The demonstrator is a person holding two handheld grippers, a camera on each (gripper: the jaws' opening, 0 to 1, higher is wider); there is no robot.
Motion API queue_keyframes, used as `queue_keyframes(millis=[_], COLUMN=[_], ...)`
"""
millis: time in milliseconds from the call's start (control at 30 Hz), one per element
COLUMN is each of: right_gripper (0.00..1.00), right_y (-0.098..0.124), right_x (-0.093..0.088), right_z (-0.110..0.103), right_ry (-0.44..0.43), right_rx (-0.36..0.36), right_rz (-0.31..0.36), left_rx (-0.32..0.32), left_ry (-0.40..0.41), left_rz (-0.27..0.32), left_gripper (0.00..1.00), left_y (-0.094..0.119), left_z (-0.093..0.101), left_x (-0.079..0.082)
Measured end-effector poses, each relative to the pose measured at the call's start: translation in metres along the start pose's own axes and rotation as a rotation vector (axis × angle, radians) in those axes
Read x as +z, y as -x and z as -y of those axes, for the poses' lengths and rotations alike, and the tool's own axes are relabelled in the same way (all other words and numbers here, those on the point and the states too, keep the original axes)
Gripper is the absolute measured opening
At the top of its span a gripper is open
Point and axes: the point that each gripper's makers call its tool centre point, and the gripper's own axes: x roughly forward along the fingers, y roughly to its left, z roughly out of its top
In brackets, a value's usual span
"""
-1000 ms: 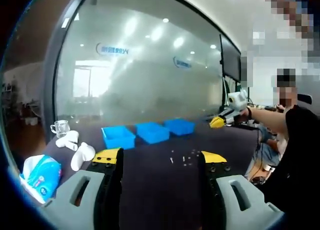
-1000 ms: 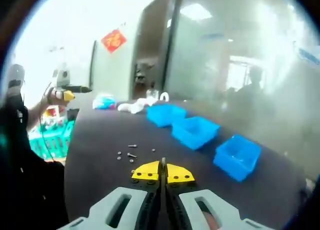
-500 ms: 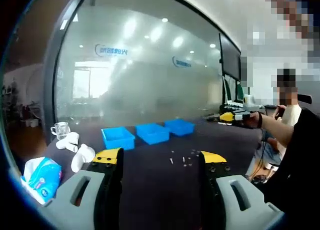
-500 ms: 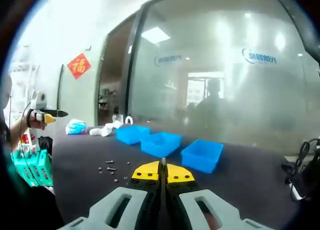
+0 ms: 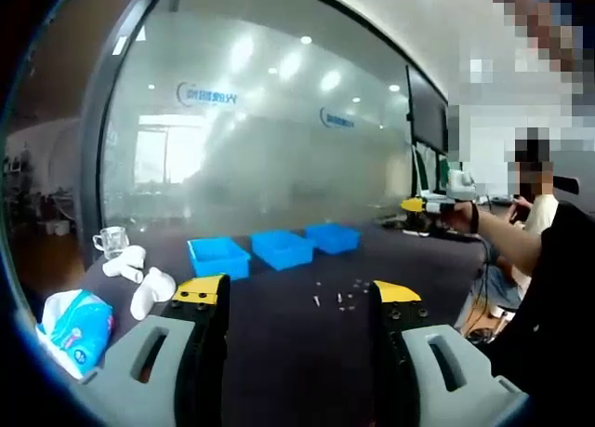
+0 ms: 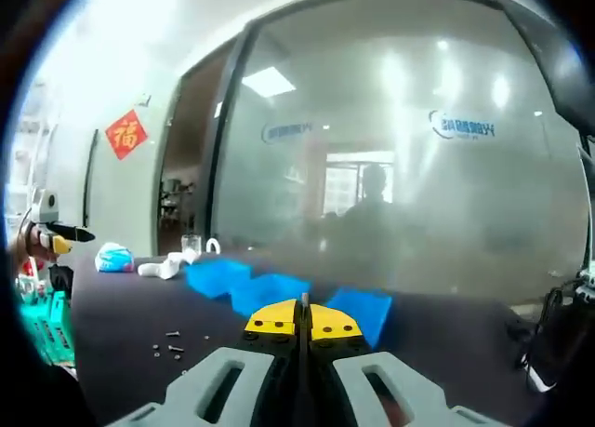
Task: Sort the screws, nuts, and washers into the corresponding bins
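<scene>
Small screws, nuts and washers lie scattered on the dark table, in front of three blue bins set in a row. My left gripper is open with nothing between its jaws, back from the hardware. A hand holds the right gripper in the air at the right, beyond the table edge. In the right gripper view, the right gripper is shut and holds nothing, the hardware lies lower left, the bins stand ahead, and the left gripper shows at far left.
White objects, a glass mug and a blue-and-white tissue pack sit at the table's left end. A frosted glass wall rises behind the bins. A green crate stands off the table.
The right gripper's camera has swung and tilted up, so the bins and hardware sit lower in its view. In the left gripper view, the right gripper has shifted slightly left and up.
</scene>
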Motion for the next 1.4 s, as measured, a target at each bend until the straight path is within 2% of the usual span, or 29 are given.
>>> queue_keyframes(millis=[233, 333, 467, 600, 667, 1033, 1233, 1400], right_gripper=[0.0, 0.0, 0.0, 0.0, 0.0, 0.0, 0.0, 0.0], right_y=[-0.05, -0.073, -0.099, -0.127, -0.134, -0.172, -0.182, -0.181], right_x=[0.01, 0.012, 0.011, 0.0, -0.002, -0.01, -0.017, -0.018], right_z=[0.013, 0.021, 0.033, 0.043, 0.041, 0.053, 0.054, 0.053], right_ry=[-0.007, -0.049, -0.036, 0.008, 0.04, 0.002, -0.004, -0.008], right_rx=[0.01, 0.005, -0.031, -0.068, -0.071, -0.128, -0.13, -0.131], right_rz=[-0.01, -0.013, -0.024, -0.079, -0.099, -0.146, -0.172, -0.178], left_rx=[-0.005, -0.002, 0.004, 0.01, 0.013, 0.02, 0.022, 0.03], left_ry=[0.013, 0.019, 0.024, 0.025, 0.024, 0.021, 0.016, 0.018], left_rz=[0.003, 0.002, 0.0, -0.003, -0.007, -0.011, -0.012, -0.014], left_gripper=[0.6, 0.6, 0.6, 0.6, 0.6, 0.6, 0.6, 0.6], left_y=[0.002, 0.003, 0.005, 0.006, 0.007, 0.009, 0.01, 0.011], left_z=[0.003, 0.002, 0.001, -0.001, -0.001, 0.0, 0.001, -0.001], left_x=[-0.006, -0.008, -0.01, -0.011, -0.011, -0.01, -0.008, -0.008])
